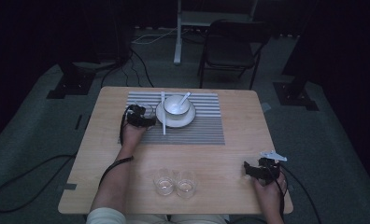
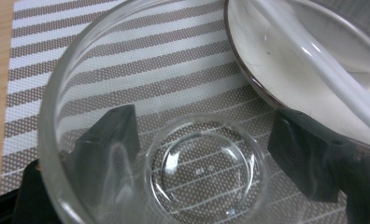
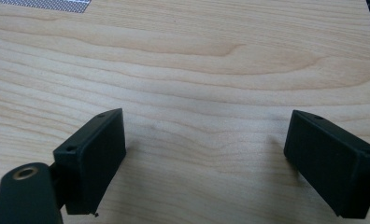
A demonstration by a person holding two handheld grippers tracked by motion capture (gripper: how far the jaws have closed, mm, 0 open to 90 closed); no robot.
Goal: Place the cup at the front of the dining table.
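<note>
tabletop (image 1: 230,140): place setting part laid | striped placemat (image 1: 197,126) near far edge: plate (image 1: 176,122), bowl, spoon, chopsticks set | left tool (image 2: 197,154): pinching a clear glass (image 2: 127,140) low over the placemat, just beside the plate, likely about to set it | two glasses (image 1: 175,183) wait at near edge | right tool (image 3: 202,158): spread, holding nothing, near right corner

Clear glossy glass cup (image 2: 174,154); woven matt striped placemat (image 2: 127,56); glossy white ceramic saucer (image 2: 286,65); smooth wood table (image 3: 197,56)

The high view looks forward and down over the whole table (image 1: 230,154). Both gripper views sit close, facing down; the left shares the placemat (image 2: 127,60).
</note>
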